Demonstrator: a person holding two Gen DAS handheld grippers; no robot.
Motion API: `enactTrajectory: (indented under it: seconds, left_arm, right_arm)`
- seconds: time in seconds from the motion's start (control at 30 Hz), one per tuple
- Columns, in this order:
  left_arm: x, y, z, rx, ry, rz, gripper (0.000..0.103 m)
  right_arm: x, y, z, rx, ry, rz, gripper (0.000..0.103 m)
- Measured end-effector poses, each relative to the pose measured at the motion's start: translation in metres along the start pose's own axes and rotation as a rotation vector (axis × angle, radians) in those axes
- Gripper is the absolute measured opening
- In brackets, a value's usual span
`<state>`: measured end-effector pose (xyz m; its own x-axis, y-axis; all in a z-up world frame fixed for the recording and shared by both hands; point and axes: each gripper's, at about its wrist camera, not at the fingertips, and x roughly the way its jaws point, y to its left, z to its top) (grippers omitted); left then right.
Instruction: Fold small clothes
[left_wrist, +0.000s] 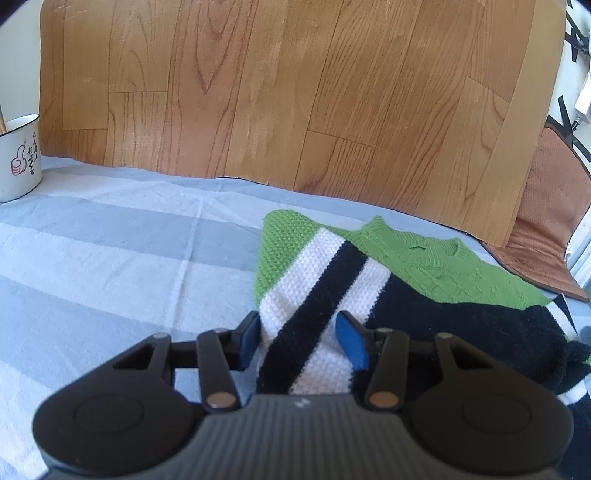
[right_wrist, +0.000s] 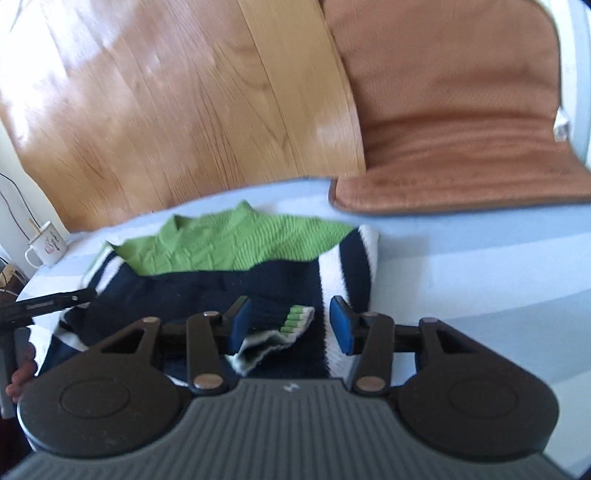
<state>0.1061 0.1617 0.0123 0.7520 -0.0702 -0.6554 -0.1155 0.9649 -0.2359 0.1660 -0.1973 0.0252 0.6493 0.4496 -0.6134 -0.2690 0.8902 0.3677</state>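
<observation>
striped sleeve lies between the parted left tool fingers.

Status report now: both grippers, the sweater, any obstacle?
Left gripper open astride striped sleeve. Right gripper open over cuff. Sweater partly folded. Mug far aside, no obstacle.

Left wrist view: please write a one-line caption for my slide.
Left gripper straddles the striped sleeve of a green sweater.
</observation>
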Motion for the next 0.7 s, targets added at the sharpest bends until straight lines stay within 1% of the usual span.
enactTrajectory:
  seconds: [0.03, 0.1, 0.17, 0.2, 0.23, 0.3, 0.37, 0.4, 0.43, 0.47, 0.5, 0.53, 0.57, 0.6, 0.63, 0.7]
  left_arm:
    - [0.0, 0.0, 0.0, -0.002, -0.001, -0.001, 0.046]
    - [-0.001, 0.001, 0.0, -0.006, -0.004, -0.002, 0.045]
    - [-0.001, 0.002, 0.0, -0.007, -0.007, -0.004, 0.043]
    - [-0.002, 0.002, 0.0, -0.007, -0.012, -0.007, 0.037]
    - [-0.003, 0.002, -0.001, -0.005, -0.023, -0.002, 0.031]
    - [-0.008, 0.0, -0.001, -0.002, -0.057, 0.001, 0.025]
    - [-0.011, -0.002, -0.001, 0.0, -0.082, 0.001, 0.024]
    - [-0.011, -0.003, -0.001, 0.002, -0.088, 0.007, 0.024]
    - [-0.01, -0.005, -0.001, 0.006, -0.087, 0.017, 0.024]
    - [-0.008, -0.007, -0.001, 0.011, -0.081, 0.028, 0.024]
    - [-0.004, -0.009, -0.001, 0.017, -0.069, 0.044, 0.024]
    - [-0.001, -0.011, -0.001, 0.024, -0.054, 0.07, 0.025]
    - [0.002, -0.013, 0.0, 0.032, -0.043, 0.089, 0.026]
    - [0.003, -0.014, 0.0, 0.038, -0.044, 0.097, 0.027]
    - [0.001, -0.014, -0.001, 0.041, -0.048, 0.101, 0.027]
    - [0.0, -0.014, -0.002, 0.041, -0.054, 0.107, 0.026]
  right_arm:
    - [0.005, 0.001, -0.001, -0.008, 0.01, -0.011, 0.048]
    - [0.011, 0.007, -0.005, -0.04, 0.031, -0.037, 0.028]
    - [0.003, 0.017, -0.009, -0.084, 0.013, -0.035, 0.014]
    - [-0.003, 0.022, -0.01, -0.114, -0.015, -0.048, 0.012]
    - [-0.01, 0.026, -0.009, -0.145, -0.055, -0.06, 0.012]
    - [-0.024, 0.031, 0.003, -0.181, -0.152, -0.079, 0.012]
    - [-0.03, 0.032, 0.017, -0.202, -0.236, -0.118, 0.012]
    - [-0.028, 0.031, 0.024, -0.209, -0.264, -0.137, 0.011]
    - [-0.023, 0.028, 0.029, -0.207, -0.272, -0.148, 0.012]
    - [-0.013, 0.024, 0.032, -0.2, -0.26, -0.151, 0.012]
    - [0.002, 0.018, 0.033, -0.184, -0.221, -0.149, 0.014]
    - [0.019, 0.011, 0.031, -0.163, -0.149, -0.144, 0.017]
    - [0.034, 0.004, 0.026, -0.139, -0.074, -0.154, 0.019]
    - [0.045, -0.002, 0.021, -0.12, -0.03, -0.179, 0.021]
    - [0.043, -0.005, 0.017, -0.105, -0.053, -0.176, 0.023]
    - [0.027, -0.008, 0.014, -0.059, -0.102, -0.16, 0.038]
